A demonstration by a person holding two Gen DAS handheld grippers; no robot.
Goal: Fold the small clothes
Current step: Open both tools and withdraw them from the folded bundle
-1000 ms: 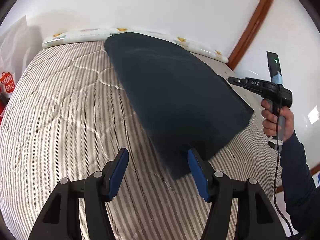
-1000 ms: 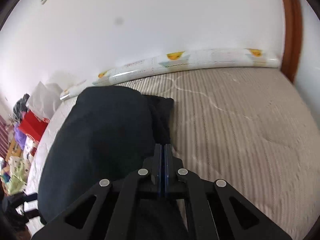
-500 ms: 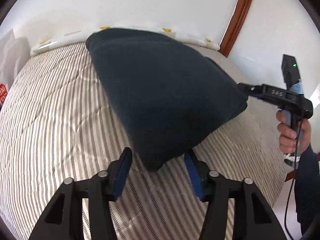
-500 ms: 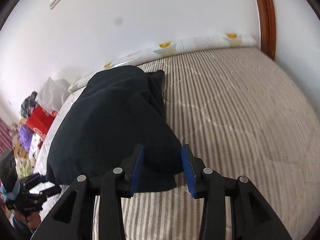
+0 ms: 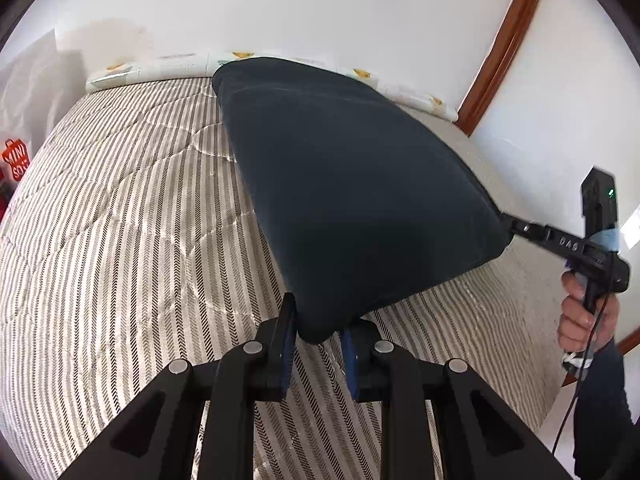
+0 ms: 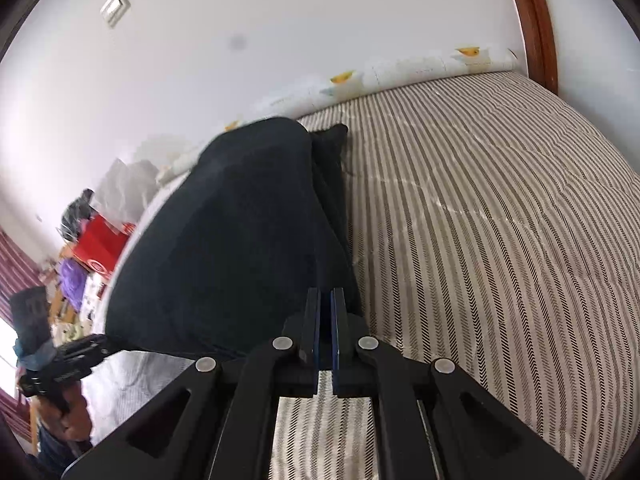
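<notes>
A dark navy garment [image 5: 352, 184] is stretched above the striped bed [image 5: 120, 240]. Its far end rests near the headboard side. My left gripper [image 5: 318, 324] is closing around the garment's near corner, blue pads on either side of the cloth. My right gripper [image 6: 326, 308] is shut on the garment's [image 6: 240, 240] other near corner. In the left wrist view the right gripper [image 5: 516, 226] holds the cloth's right corner. In the right wrist view the left gripper [image 6: 100, 344] holds the left corner.
A rolled printed cover [image 6: 400, 68] lies along the bed's far edge by the white wall. A wooden door frame [image 5: 500, 48] stands at the right. Bags and a red box [image 6: 100, 240] sit on the floor beyond the bed's left side.
My left gripper has narrowed from wide open onto the garment's near corner. My right gripper opened half a second ago and has shut on its corner again. The garment is lifted tauter.
</notes>
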